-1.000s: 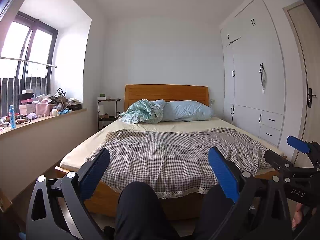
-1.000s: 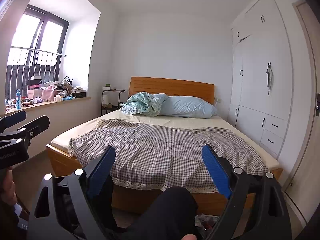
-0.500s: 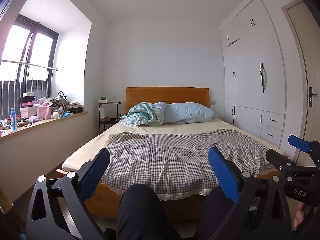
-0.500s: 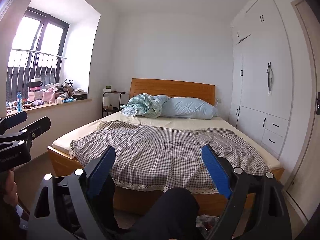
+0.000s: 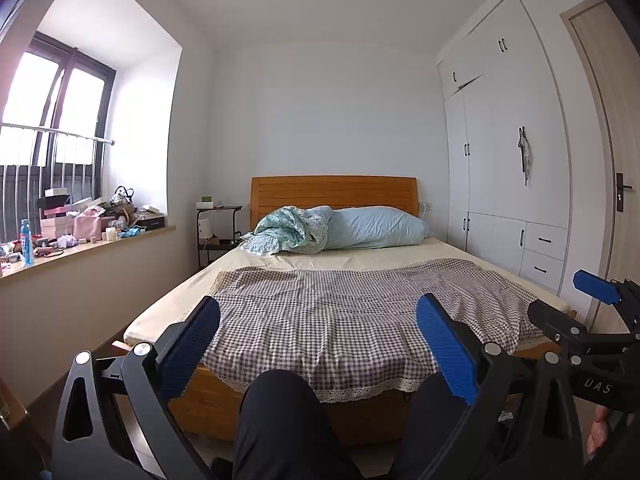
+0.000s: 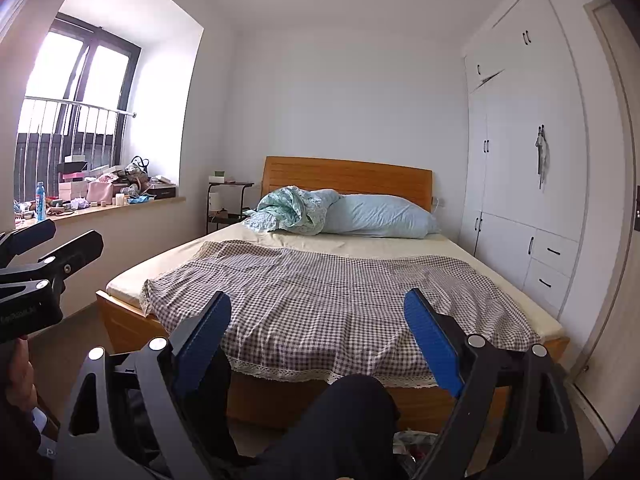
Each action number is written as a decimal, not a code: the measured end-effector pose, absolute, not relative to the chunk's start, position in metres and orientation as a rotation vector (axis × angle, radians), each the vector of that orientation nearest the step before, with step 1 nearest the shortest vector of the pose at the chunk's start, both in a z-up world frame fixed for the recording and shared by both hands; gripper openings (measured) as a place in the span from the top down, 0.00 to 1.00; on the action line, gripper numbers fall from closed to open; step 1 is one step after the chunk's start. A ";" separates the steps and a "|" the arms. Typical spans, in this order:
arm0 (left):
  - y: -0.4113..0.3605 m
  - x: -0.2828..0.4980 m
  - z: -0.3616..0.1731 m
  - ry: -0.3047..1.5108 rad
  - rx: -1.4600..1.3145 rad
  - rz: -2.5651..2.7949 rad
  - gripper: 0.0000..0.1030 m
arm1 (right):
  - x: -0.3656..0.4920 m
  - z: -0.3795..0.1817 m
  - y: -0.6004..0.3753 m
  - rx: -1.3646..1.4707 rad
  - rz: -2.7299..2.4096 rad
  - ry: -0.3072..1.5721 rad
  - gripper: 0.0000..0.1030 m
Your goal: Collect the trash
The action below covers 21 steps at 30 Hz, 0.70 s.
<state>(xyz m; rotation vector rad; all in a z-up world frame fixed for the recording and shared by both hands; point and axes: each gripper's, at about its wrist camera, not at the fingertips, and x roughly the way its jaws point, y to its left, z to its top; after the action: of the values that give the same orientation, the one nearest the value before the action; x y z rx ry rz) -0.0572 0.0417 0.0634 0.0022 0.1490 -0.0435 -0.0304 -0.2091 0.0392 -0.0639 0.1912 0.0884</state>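
Seated facing the bed (image 5: 320,320), a person holds the left gripper (image 5: 316,344) and right gripper (image 6: 316,332) wide open and empty, best lowered first toward crumpled trash (image 6: 412,440) at bottom-right floor.

Foot of bed frame (image 6: 280,396) behind dark knee (image 6: 352,400), between tongs; clutter (image 6: 412,440) below right jaw unidentifiable, half hidden.

A home bedroom: wooden bed (image 5: 332,196), pillow (image 5: 376,227), white wardrobe (image 5: 508,160); cluttered windowsill (image 5: 92,246).
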 end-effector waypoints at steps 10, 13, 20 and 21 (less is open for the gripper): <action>0.042 -0.058 0.063 0.149 0.002 -0.043 0.07 | -0.029 0.040 -0.208 -0.065 0.089 0.191 0.18; 0.042 -0.058 0.064 0.151 0.002 -0.047 0.07 | -0.028 0.040 -0.209 -0.067 0.089 0.189 0.18; 0.042 -0.059 0.064 0.148 0.004 -0.044 0.07 | -0.028 0.040 -0.210 -0.067 0.087 0.192 0.18; 0.042 -0.059 0.064 0.148 0.003 -0.045 0.07 | -0.028 0.039 -0.210 -0.067 0.087 0.190 0.18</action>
<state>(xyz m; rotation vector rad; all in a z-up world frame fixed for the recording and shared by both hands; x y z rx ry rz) -0.0588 0.0419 0.0638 0.0035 0.1477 -0.0446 -0.0285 -0.2100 0.0392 -0.0672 0.1898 0.0873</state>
